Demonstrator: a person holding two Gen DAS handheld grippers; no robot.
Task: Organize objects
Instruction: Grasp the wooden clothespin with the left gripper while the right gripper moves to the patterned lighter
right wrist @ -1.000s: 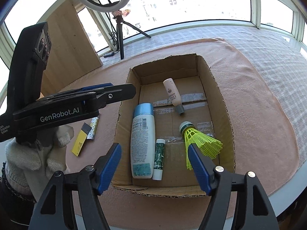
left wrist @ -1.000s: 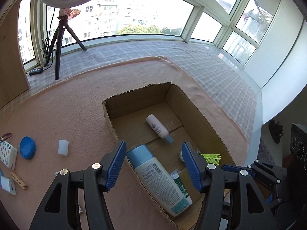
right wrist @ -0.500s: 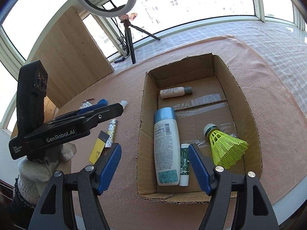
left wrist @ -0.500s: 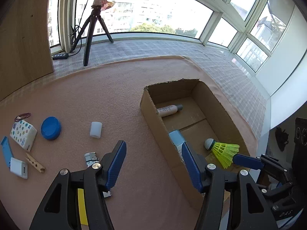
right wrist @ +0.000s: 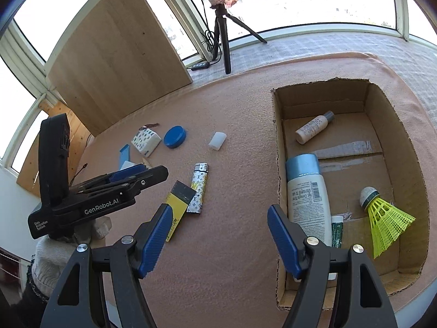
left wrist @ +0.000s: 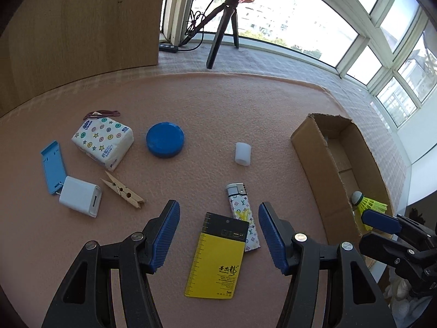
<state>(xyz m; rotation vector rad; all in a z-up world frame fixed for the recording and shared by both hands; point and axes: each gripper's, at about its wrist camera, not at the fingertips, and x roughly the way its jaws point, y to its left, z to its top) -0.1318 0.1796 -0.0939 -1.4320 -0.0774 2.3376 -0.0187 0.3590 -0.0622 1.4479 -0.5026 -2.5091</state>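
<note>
Toward the tabletop's [left wrist: 191,104] left edge lie the tissue pack [left wrist: 103,142], blue lid [left wrist: 165,143] and clothespin [left wrist: 122,190]. Your left hand-held gripper [left wrist: 218,233] hangs open and empty over the yellow card [left wrist: 215,257] and lighter [left wrist: 243,213]. Your right hand-held gripper [right wrist: 218,239] is open too, holding nothing. At the right edge, the cardboard box [right wrist: 278,136] holds bottles and a shuttlecock [right wrist: 382,216].

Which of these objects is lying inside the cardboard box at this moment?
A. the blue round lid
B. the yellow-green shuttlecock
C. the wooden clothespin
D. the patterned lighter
B: the shuttlecock lies on the floor of the cardboard box, while the blue round lid, the wooden clothespin and the patterned lighter all lie outside it on the pink cloth.
</note>
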